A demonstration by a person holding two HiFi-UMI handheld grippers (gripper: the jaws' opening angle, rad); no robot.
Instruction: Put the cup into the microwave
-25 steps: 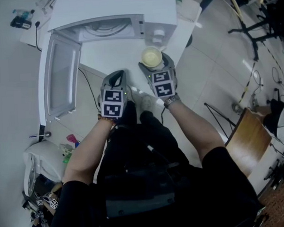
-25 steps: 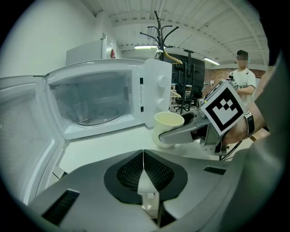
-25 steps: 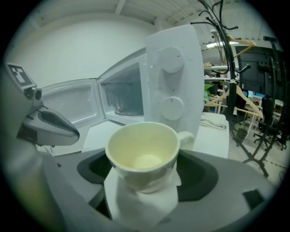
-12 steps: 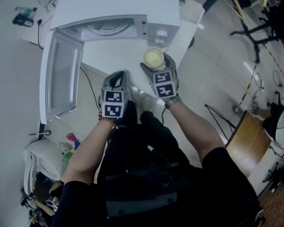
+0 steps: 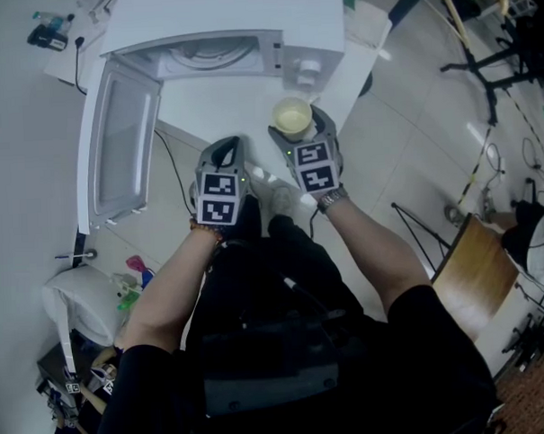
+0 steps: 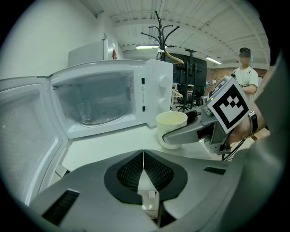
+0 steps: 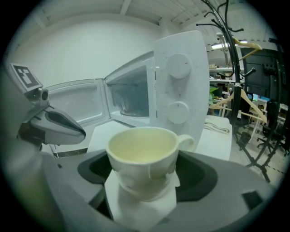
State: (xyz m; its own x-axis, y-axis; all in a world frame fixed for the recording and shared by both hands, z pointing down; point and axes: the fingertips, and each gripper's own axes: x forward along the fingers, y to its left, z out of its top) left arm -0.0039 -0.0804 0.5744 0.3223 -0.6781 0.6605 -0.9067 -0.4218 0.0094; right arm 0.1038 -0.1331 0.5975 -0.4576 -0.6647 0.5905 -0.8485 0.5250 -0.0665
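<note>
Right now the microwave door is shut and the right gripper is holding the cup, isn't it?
Not quite. The microwave door is swung wide open, not shut. The head view shows it standing out from the left side of the microwave. The rest is right: the right gripper is closed on the cup.

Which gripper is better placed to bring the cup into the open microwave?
Right: the right gripper is shut on the cup in front of the microwave; the left gripper is shut, holding nothing.
</note>
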